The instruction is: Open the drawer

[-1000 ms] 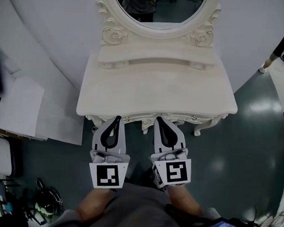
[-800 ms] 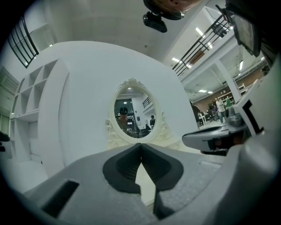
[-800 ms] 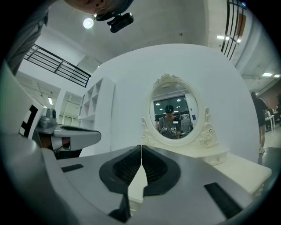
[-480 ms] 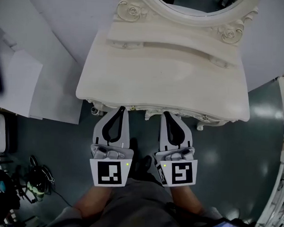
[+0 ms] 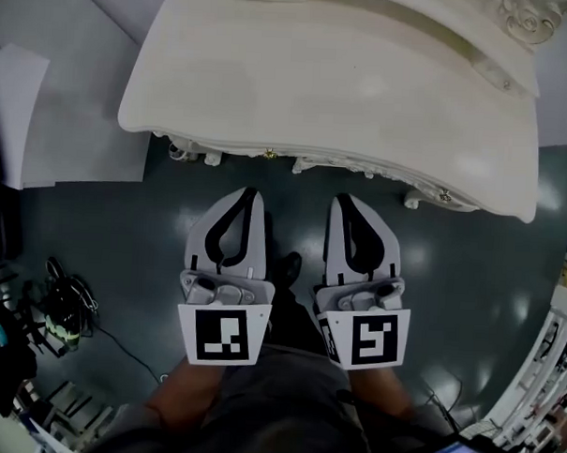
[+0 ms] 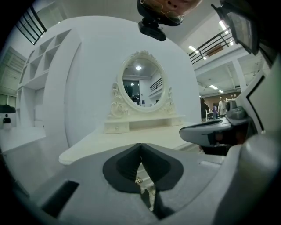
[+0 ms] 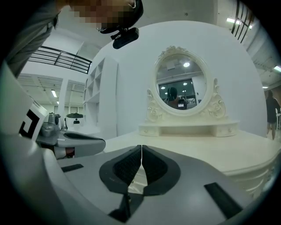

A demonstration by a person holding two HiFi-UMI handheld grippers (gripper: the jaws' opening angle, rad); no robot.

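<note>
A cream vanity table (image 5: 337,82) fills the top of the head view. Below its carved front edge a small brass drawer knob (image 5: 268,154) shows, and a second knob (image 5: 444,195) farther right. The drawer front itself is hidden under the tabletop. My left gripper (image 5: 250,193) hangs shut and empty in front of the table, short of the edge. Beside it, my right gripper (image 5: 346,201) is also shut and empty. In the left gripper view the shut left gripper (image 6: 140,146) points at the table, with a brass knob (image 6: 138,180) glimpsed below the pads. The right gripper (image 7: 141,147) faces the tabletop.
An oval mirror (image 6: 142,83) in a carved frame stands at the table's back over a low shelf (image 7: 189,128). White panels (image 5: 55,98) lie at the left. Cables and gear (image 5: 60,305) litter the dark floor at lower left.
Both grippers have sunk, and their tips now show apart from the table's front edge, no longer at it. The mirror has slid out of the head view. Jaws stayed shut.
</note>
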